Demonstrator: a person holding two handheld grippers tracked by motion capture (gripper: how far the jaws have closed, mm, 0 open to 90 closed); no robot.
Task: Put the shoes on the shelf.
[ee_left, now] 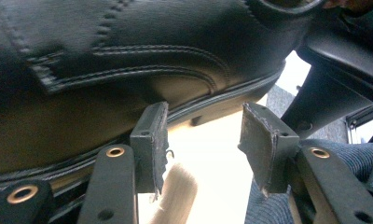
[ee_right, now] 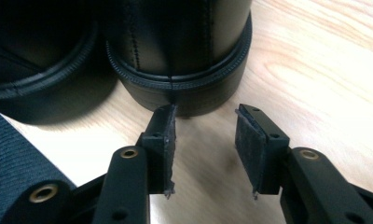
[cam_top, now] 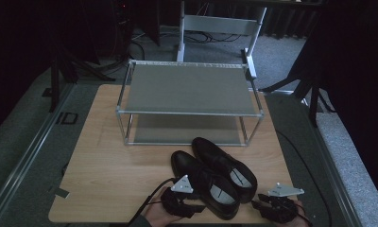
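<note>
- Left gripper (ee_left: pixel 203 140): jaws well apart, nothing between them. The left shoe (ee_left: pixel 110 60) looms just ahead and above; its welt touches or nearly touches the tip of one jaw, I cannot tell which.
- Right gripper (ee_right: pixel 205 142): jaws apart, gripping nothing. The right shoe's heel (ee_right: pixel 180 51) stands just ahead of the jaw tips, slightly off toward one jaw.
- Table (cam_top: pixel 111 165): wooden, under both pairs of jaws.
- Rack (cam_top: pixel 187 90): two shelves, well beyond the shoes and jaws.
</note>
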